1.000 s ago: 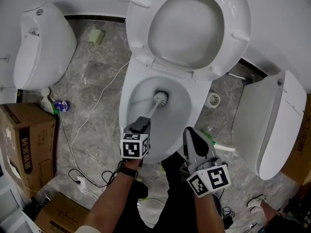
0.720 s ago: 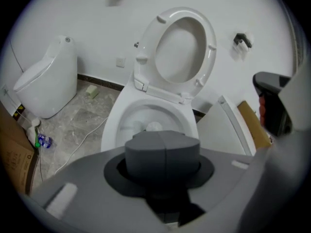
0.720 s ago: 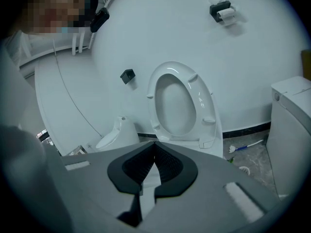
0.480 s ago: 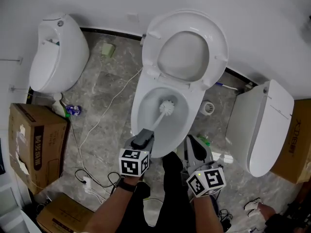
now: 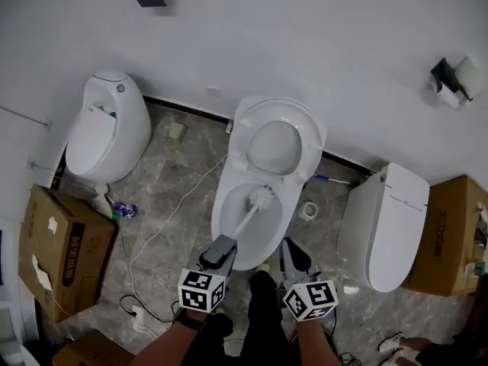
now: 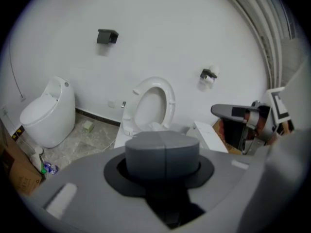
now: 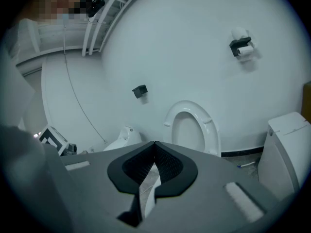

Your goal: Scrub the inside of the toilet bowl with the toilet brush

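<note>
White wall (image 5: 320,44) up top, grey marble floor (image 5: 171,181) below. Three toilets in a row: middle toilet (image 5: 219,218) with raised seat (image 5: 312,141) against the wall, a rounded one (image 5: 107,136) to its left, and a closed-lid one (image 5: 385,223) to its right. Cardboard boxes at both edges, left box (image 5: 65,250) and right box (image 5: 446,235). Toilet brush (image 5: 245,221) runs diagonally from the left gripper (image 5: 220,250) up into the middle bowl, with its white head inside the bowl near the back wall; can't tell if the bristles touch the porcelain. Left gripper view: jaws clamped on the grey round end of the brush handle (image 6: 163,154), which fills the gap between them. Right gripper (image 5: 292,256) sits just beside the left, over the bowl's front rim and apart from the brush. Right gripper view: jaws pressed together at the tips, nothing between them, only a thin slit lower down showing the floor. White cable (image 5: 164,219) snakes across the floor left of the bowl. Small white roll (image 5: 307,210) lies on the floor between the middle and right toilets.
</note>
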Demonstrator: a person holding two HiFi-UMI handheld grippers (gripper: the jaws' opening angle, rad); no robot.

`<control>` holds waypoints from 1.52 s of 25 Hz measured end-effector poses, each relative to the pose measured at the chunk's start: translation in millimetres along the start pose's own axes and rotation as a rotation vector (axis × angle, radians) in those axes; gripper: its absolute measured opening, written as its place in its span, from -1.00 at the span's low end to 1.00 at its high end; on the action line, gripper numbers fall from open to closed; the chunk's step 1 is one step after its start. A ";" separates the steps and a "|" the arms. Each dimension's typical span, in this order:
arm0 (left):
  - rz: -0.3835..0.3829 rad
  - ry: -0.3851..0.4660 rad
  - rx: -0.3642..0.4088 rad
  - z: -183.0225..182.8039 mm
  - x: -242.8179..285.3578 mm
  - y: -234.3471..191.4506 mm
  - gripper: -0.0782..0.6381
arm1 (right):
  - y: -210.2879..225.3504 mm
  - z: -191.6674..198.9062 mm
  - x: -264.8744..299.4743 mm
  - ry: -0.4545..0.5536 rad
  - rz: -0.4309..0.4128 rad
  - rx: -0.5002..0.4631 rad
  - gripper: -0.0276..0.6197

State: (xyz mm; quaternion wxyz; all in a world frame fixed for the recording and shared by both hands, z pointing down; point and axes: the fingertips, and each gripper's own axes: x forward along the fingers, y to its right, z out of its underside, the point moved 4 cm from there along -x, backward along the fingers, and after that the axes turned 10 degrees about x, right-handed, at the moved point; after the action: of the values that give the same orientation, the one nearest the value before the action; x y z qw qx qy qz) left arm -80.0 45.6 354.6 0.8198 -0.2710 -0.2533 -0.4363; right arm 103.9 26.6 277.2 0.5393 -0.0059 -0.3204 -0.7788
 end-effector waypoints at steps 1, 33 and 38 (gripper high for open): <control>0.001 0.031 0.009 -12.8 -14.7 1.6 -0.35 | -12.0 -8.8 -5.6 0.010 -0.010 -0.009 -0.88; -0.023 0.696 0.169 -260.8 -319.9 76.7 -0.35 | -242.8 -232.9 -165.9 0.357 -0.149 -0.250 -0.88; -0.019 0.707 0.179 -259.6 -327.0 83.4 -0.35 | -247.3 -237.5 -171.9 0.363 -0.146 -0.269 -0.88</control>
State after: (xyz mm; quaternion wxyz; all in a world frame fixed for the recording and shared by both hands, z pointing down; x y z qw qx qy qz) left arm -123.1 101.3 -65.4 0.8731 -0.0281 0.0062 -0.4867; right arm 46.9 103.0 -94.3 0.5248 0.0858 -0.1109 -0.8396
